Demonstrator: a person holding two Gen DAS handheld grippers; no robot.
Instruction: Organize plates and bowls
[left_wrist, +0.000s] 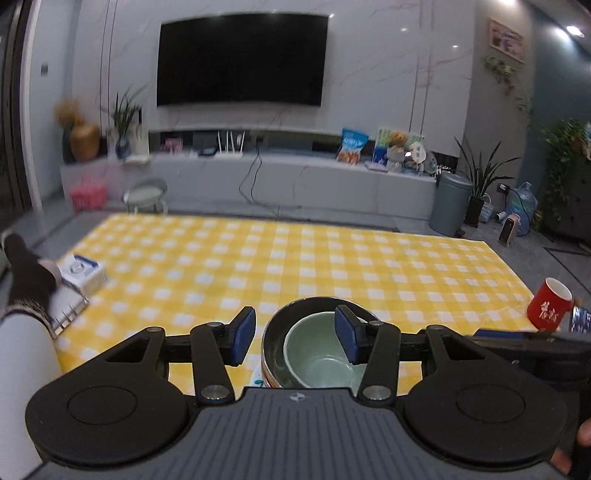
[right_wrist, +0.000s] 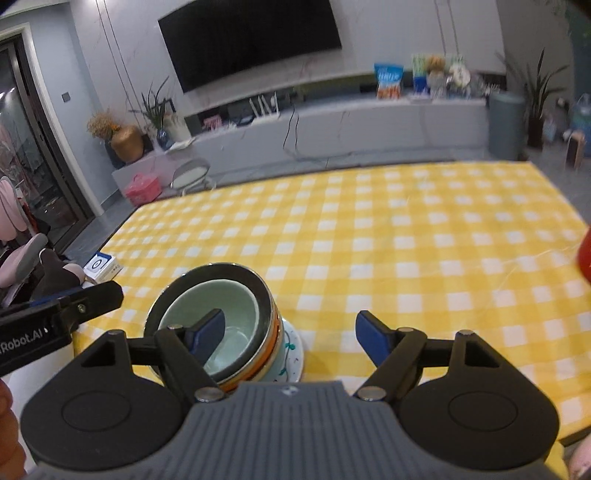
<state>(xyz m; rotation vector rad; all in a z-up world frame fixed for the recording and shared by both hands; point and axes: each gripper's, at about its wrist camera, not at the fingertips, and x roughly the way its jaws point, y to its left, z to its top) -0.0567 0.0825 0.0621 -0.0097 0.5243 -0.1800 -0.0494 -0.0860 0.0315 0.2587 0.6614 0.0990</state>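
Both claws stand open and empty above the stacked bowls (right_wrist: 221, 317). From the right gripper (right_wrist: 291, 332) the stack lies low and left; from the left gripper (left_wrist: 295, 338) it sits directly ahead, between the pads, so left looks nearer.

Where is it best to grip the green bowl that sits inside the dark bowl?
Probably the green bowl's rim, from above, one finger inside and one outside. It leans against one side of the dark bowl, leaving a gap opposite for the outer finger.
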